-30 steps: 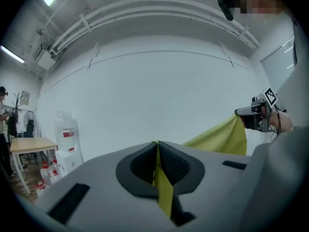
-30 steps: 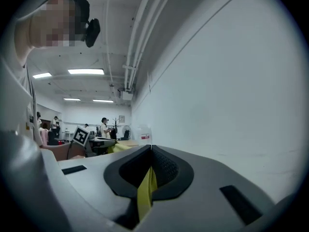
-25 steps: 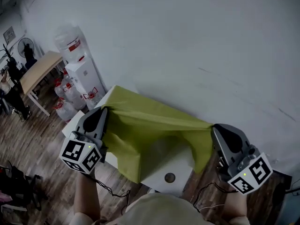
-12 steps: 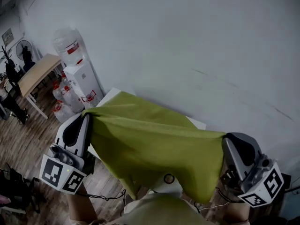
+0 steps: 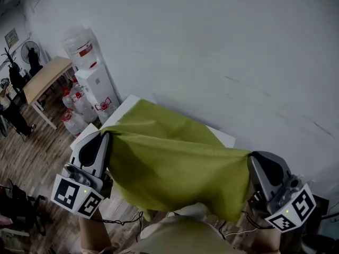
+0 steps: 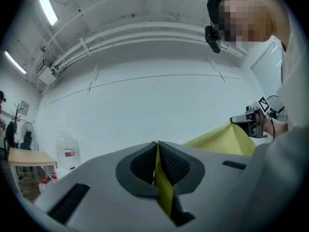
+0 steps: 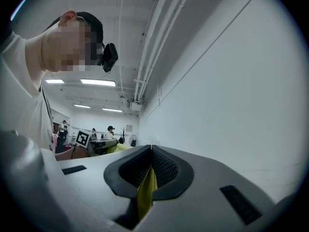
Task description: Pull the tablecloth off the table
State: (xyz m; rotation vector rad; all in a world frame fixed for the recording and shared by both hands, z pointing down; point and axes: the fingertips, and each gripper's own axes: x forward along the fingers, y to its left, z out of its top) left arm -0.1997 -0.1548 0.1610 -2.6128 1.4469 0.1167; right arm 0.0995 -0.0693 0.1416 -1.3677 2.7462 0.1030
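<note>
Olive-green tablecloth [image 5: 175, 165] is held raised between the left tongs [image 5: 107, 135] and right tongs [image 5: 250, 156], each clamped on a corner, its far part draped on the worktop [image 5: 131, 101]. A corner could be lost if it is tugged unevenly.

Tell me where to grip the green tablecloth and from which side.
Grip its two near corners, coming from the side away from the wall. The left hand-held gripper and right hand-held gripper are shut on those corners, the tablecloth spans between them, and its far part drapes the table.
</note>
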